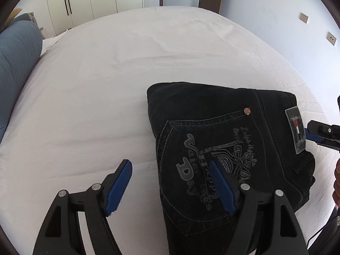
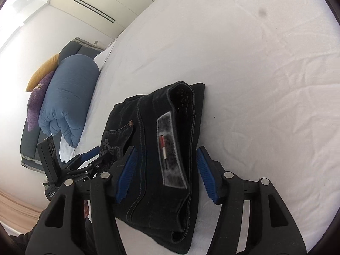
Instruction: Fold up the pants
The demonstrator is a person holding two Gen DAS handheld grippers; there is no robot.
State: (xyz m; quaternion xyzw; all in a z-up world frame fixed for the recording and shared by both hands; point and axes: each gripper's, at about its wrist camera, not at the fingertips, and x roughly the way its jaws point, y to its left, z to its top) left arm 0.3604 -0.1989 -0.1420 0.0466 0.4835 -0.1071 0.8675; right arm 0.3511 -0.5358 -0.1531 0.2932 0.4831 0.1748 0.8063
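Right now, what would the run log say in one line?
pants: folded on bed | left gripper: open | right gripper: open, astride waistband

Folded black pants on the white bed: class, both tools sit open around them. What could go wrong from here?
1. The left tool has one finger over the pants pocket print; pulling away could snag and open the fold.
2. The right tool straddles the waistband end, where layers look loosely stacked; a nudge may tip them.
3. The bundle lies on a soft, wrinkled bed sheet, so it may slump.
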